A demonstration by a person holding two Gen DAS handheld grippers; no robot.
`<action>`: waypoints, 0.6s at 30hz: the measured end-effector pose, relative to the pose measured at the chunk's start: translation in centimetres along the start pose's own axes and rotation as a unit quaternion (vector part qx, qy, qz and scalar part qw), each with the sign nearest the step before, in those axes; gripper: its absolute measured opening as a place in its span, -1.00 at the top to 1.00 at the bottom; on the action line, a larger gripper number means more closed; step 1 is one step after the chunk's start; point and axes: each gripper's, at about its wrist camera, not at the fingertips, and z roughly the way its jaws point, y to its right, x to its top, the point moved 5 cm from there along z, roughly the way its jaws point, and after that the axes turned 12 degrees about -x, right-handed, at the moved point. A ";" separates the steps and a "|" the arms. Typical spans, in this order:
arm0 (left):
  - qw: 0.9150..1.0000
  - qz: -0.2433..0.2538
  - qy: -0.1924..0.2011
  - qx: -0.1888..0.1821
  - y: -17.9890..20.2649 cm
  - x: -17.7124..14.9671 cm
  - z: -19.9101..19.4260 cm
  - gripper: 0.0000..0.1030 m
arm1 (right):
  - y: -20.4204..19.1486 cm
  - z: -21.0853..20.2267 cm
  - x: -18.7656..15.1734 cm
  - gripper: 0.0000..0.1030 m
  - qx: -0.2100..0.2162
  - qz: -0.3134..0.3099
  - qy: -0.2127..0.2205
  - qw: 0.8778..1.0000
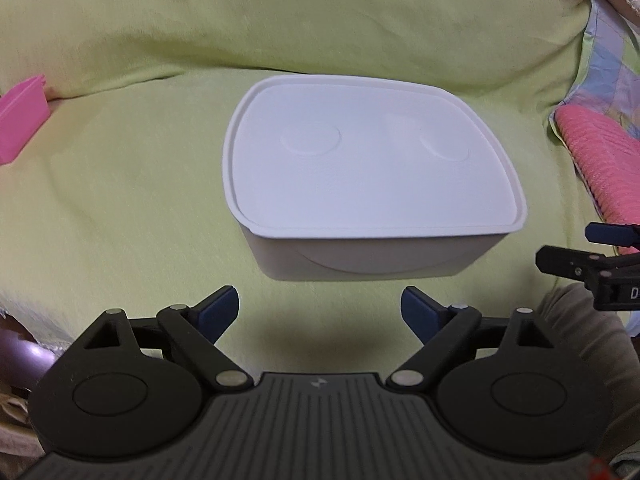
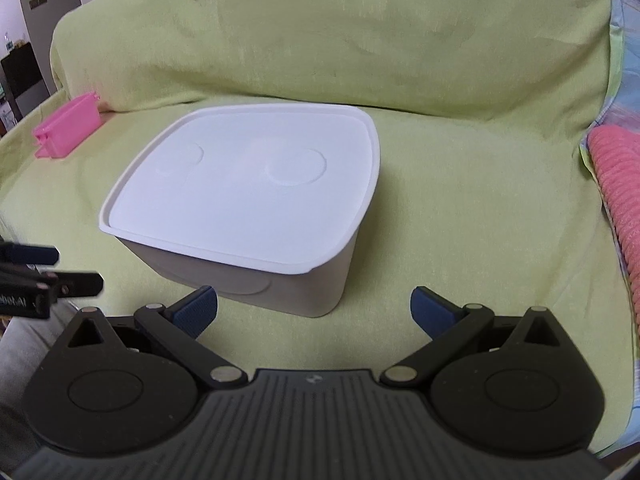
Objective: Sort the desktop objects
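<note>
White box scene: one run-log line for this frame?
left tongs open, empty | right tongs open, empty | white box lid on, untouched | pink container far left on green cover

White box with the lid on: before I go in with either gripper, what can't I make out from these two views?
- Contents of the white box: hidden in both views by its shut lid.
- Far side of the box: hidden behind the box itself.
- Pink container: cut off by the left wrist view's left edge; its inside is hidden in both views.
- Pink knitted item: cut off by the right edge.
- Both the left gripper and right gripper are open and empty.
</note>
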 end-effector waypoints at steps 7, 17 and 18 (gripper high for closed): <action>1.000 0.011 0.006 0.020 0.5 -0.2 -0.6 -0.86 | 0.3 -0.1 0.1 -0.98 0.020 0.054 -0.011 0.998; 0.998 0.045 0.022 0.049 1.8 -0.1 -1.6 -0.91 | 0.4 -1.3 -1.2 -0.98 0.037 0.069 -0.030 0.996; 0.996 0.055 0.024 0.059 2.1 -0.1 -1.7 -0.91 | 0.3 -1.6 -1.2 -0.98 0.034 0.066 -0.026 0.997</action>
